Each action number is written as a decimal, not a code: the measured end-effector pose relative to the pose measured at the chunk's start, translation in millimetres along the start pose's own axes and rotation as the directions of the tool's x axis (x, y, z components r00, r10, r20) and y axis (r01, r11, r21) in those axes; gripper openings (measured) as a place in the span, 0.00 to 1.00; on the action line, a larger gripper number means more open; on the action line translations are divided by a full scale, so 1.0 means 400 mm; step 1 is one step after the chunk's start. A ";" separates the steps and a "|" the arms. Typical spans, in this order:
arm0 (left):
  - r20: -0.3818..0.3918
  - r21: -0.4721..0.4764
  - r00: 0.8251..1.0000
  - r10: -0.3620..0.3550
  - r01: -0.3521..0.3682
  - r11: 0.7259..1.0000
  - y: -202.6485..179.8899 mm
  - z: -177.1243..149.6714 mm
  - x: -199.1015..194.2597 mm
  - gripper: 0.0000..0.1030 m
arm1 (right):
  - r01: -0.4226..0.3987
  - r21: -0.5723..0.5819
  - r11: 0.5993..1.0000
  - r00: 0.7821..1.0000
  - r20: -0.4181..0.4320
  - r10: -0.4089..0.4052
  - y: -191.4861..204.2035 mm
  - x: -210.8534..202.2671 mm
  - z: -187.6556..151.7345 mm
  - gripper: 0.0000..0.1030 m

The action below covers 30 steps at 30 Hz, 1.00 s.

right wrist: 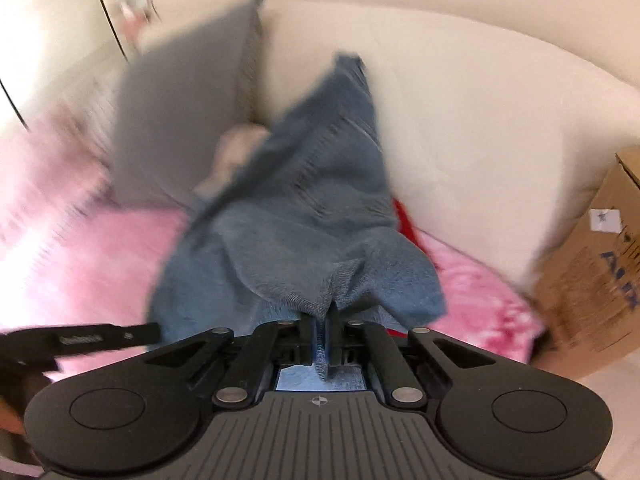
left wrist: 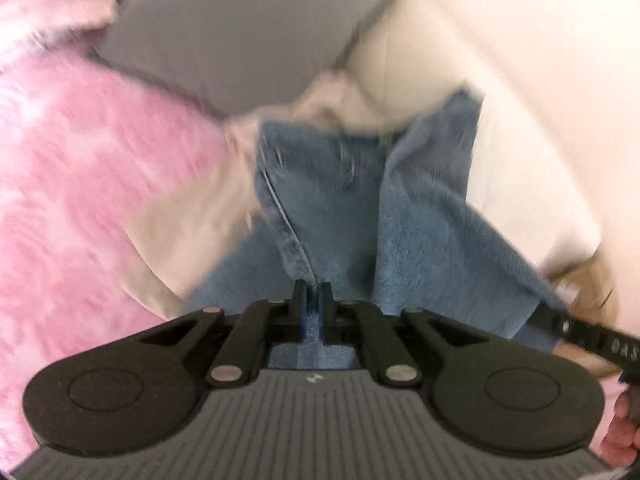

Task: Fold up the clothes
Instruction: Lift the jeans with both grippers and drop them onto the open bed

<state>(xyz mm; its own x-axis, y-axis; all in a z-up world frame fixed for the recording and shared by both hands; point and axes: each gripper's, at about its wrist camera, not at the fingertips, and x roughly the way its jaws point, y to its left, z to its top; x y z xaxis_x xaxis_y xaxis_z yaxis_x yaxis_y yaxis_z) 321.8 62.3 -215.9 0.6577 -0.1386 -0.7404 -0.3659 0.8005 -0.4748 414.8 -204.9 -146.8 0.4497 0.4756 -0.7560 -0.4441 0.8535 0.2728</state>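
A blue terry towel (left wrist: 404,216) hangs lifted between both grippers over a pink fluffy blanket (left wrist: 80,184). My left gripper (left wrist: 314,292) is shut on the towel's hemmed edge, with cloth pinched between its jaws. In the right wrist view the same blue towel (right wrist: 304,216) rises in a peak, and my right gripper (right wrist: 323,320) is shut on another edge of it. The other tool shows at each view's side: the right gripper (left wrist: 576,330) and the left gripper (right wrist: 100,336). Both views are blurred.
A grey cushion (right wrist: 184,112) leans on the cream sofa back (right wrist: 460,120). A beige garment (left wrist: 192,216) lies under the towel, partly hidden. A bit of red cloth (right wrist: 404,220) peeks out beside the pink blanket (right wrist: 476,280). A cardboard box (right wrist: 600,264) stands at the right.
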 end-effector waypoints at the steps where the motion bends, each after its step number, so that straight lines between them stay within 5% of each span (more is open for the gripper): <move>1: 0.041 -0.006 0.999 -0.002 0.002 1.000 0.001 0.015 -0.047 0.02 | -0.055 0.001 0.998 0.998 0.020 0.055 0.024 -0.033 0.003 0.01; 6: 0.274 -0.021 0.961 0.040 -0.036 0.999 0.038 0.065 -0.341 0.01 | -0.323 -0.037 0.946 0.940 0.107 0.325 0.187 -0.191 0.010 0.01; 10: 0.440 -0.036 0.895 0.076 -0.067 0.997 0.107 0.105 -0.618 0.01 | -0.520 -0.089 0.850 0.831 0.178 0.527 0.360 -0.304 0.007 0.01; 12: 0.538 -0.007 0.836 0.108 -0.124 0.992 0.131 0.115 -0.775 0.01 | -0.602 -0.123 0.789 0.759 0.220 0.613 0.450 -0.361 0.007 0.01; 15: 0.694 0.029 0.709 0.123 -0.199 0.980 0.152 0.123 -1.038 0.00 | -0.699 -0.190 0.690 0.640 0.266 0.721 0.596 -0.454 -0.015 0.01; 17: 0.752 0.042 0.647 0.128 -0.240 0.970 0.162 0.119 -1.203 0.00 | -0.732 -0.255 0.631 0.572 0.273 0.774 0.694 -0.517 -0.047 0.01; 20: 0.772 0.006 0.610 0.179 -0.290 0.957 0.209 0.077 -1.378 0.01 | -0.719 -0.366 0.591 0.581 0.153 0.800 0.844 -0.555 -0.140 0.02; 21: 0.756 -0.027 0.613 0.230 -0.322 0.946 0.235 0.049 -1.410 0.02 | -0.706 -0.404 0.581 0.619 0.048 0.784 0.890 -0.542 -0.190 0.06; 24: 0.641 -0.155 0.654 0.401 -0.402 0.903 0.344 -0.068 -1.441 0.03 | -0.678 -0.513 0.526 0.711 -0.275 0.648 1.026 -0.493 -0.348 0.56; 25: 0.583 -0.200 0.672 0.457 -0.427 0.882 0.387 -0.118 -1.440 0.03 | -0.672 -0.522 0.525 0.725 -0.318 0.612 1.042 -0.477 -0.401 0.56; 27: 0.430 -0.313 0.695 0.576 -0.484 0.817 0.482 -0.243 -1.427 0.03 | -0.681 -0.498 0.537 0.729 -0.395 0.559 1.060 -0.442 -0.487 0.56; 30: 0.190 -0.448 0.694 0.694 -0.568 0.691 0.570 -0.432 -1.396 0.03 | -0.675 -0.385 0.630 0.724 -0.511 0.463 1.082 -0.367 -0.538 0.56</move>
<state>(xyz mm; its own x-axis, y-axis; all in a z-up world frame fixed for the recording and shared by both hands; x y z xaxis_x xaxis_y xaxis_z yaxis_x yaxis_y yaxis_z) -242.7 221.4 7.0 0.3280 0.5704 -0.7530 -0.9209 0.3707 -0.1204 -10.1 48.9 -45.8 -0.2763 0.6306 -0.7253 -0.8812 0.1351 0.4531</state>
